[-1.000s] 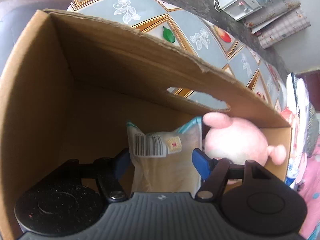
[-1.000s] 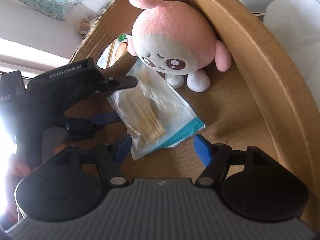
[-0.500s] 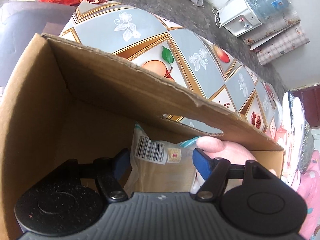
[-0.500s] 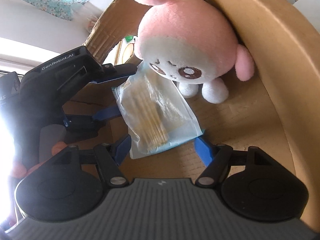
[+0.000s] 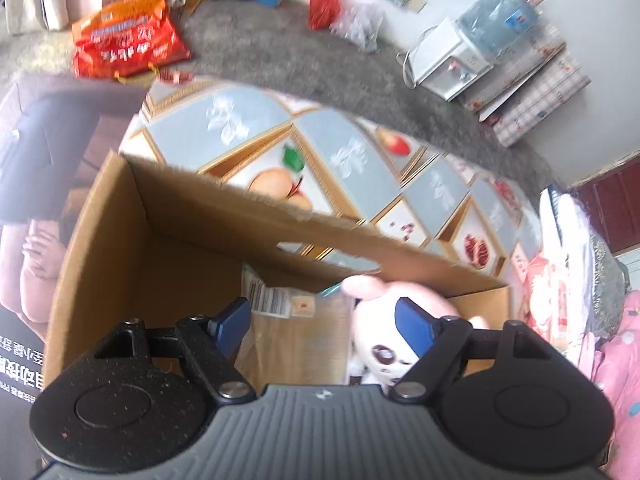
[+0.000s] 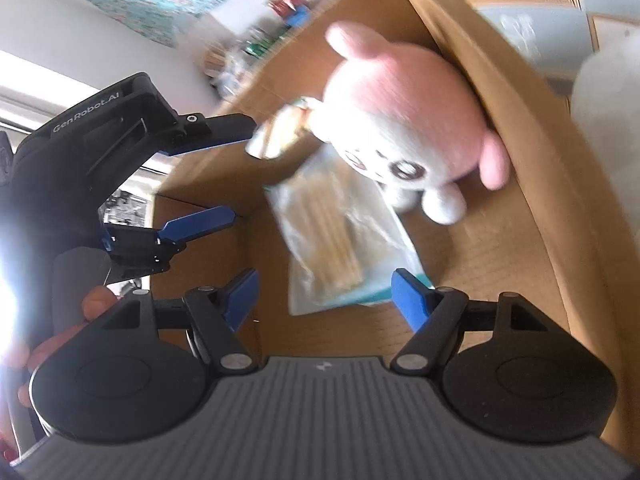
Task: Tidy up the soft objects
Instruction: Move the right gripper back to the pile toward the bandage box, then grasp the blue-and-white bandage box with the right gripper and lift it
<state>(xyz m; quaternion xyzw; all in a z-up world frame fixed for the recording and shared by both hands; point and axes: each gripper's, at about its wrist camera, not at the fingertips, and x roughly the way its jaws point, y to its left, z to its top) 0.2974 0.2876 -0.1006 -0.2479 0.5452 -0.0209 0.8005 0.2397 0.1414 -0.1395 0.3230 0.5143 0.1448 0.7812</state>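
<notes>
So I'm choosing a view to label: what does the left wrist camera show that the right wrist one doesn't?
Left wrist only: the bag's barcode label, the fruit-print tablecloth, an orange sack and a water dispenser.
Right wrist only: the left gripper from outside, jaws opening, nothing between them, and the right gripper, empty.
Both: the box, the plush and the bag.

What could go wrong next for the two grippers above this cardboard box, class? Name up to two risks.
1. The left gripper, its jaws opening and empty, is close to the plastic bag; a blue finger might snag it.
2. The plush toy leans against the box wall and overlaps the bag, so it may topple if the bag shifts.
</notes>
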